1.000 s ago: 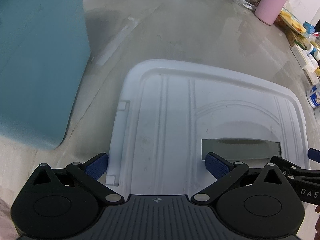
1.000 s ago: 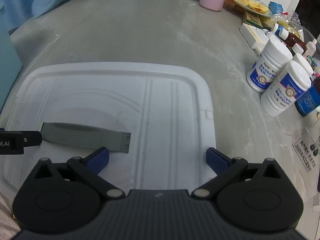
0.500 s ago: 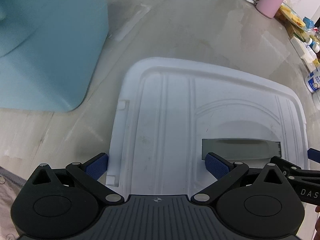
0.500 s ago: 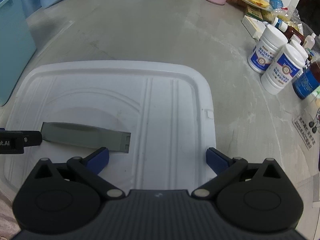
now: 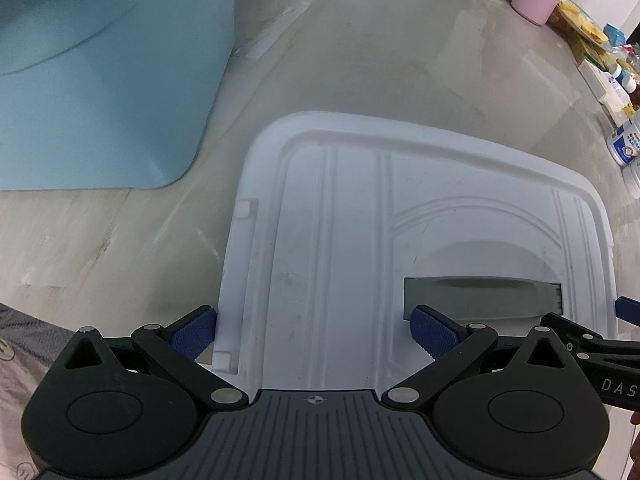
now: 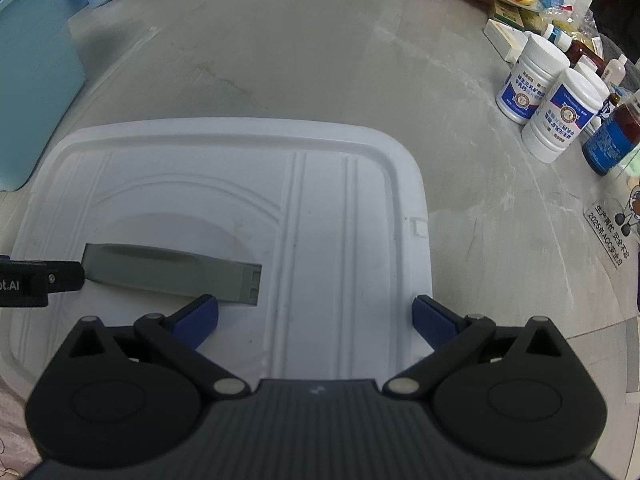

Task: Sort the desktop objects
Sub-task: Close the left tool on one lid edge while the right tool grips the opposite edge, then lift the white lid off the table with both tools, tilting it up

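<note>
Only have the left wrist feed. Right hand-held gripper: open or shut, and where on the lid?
Observer: Open. The right hand-held gripper is over the white lid, one finger by the end of the grey handle, the other at the lid's right rim.
Operator: What's right of the lid?
Observer: Two white bottles with blue labels, upright on the table, close together and well apart from the lid.
Operator: Anything past them?
Observer: A dark bottle with a blue label, just to their right.
</note>
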Motion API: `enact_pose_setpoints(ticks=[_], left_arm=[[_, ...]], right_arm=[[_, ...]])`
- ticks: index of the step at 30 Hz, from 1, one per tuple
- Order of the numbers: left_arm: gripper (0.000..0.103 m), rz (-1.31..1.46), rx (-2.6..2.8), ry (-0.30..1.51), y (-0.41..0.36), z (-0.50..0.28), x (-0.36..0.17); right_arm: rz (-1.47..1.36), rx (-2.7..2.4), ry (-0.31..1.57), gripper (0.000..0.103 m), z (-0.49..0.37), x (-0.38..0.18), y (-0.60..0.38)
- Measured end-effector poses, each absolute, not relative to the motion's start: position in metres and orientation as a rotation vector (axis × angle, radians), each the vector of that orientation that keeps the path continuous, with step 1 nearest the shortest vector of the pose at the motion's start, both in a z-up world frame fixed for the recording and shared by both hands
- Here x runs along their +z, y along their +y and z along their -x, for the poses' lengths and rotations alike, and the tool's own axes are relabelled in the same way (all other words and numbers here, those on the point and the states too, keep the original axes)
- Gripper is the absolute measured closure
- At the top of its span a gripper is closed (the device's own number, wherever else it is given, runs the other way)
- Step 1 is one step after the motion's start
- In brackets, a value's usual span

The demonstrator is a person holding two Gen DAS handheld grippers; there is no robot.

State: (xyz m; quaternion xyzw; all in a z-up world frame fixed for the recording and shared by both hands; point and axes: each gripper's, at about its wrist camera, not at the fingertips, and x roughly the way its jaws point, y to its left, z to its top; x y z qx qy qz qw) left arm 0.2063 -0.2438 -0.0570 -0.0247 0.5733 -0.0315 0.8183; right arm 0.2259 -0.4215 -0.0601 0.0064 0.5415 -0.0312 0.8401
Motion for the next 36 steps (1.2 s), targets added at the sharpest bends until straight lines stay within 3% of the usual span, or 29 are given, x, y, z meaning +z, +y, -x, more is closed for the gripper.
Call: enact_pose_setpoints(ticks=[7,10,19,36], left_arm=[[0.0,0.052,-0.071,1.224,-0.243,-0.201,-0.056],[0.0,0.061,-0.063,1.218,-0.255,-0.159,-0.039],[0.0,0.055,-0.071,1.221,-0.252,-0.133,-0.032],[0.0,0.045,-0.055,1.229,-0.251,-0.076,-0.007]], right_arm=[[-0.02,-0.058,1.161,0.0,-0.222,-0.06,-0.421],[-0.029,-0.04,1.176,0.0,-0.223,-0.059,-0.424],[-0.215,-0.014,1.193,0.0,-0.214,-0.048,-0.473],[-0.613,0.194,1.283,0.0,-0.23,-0.105,-0.509]])
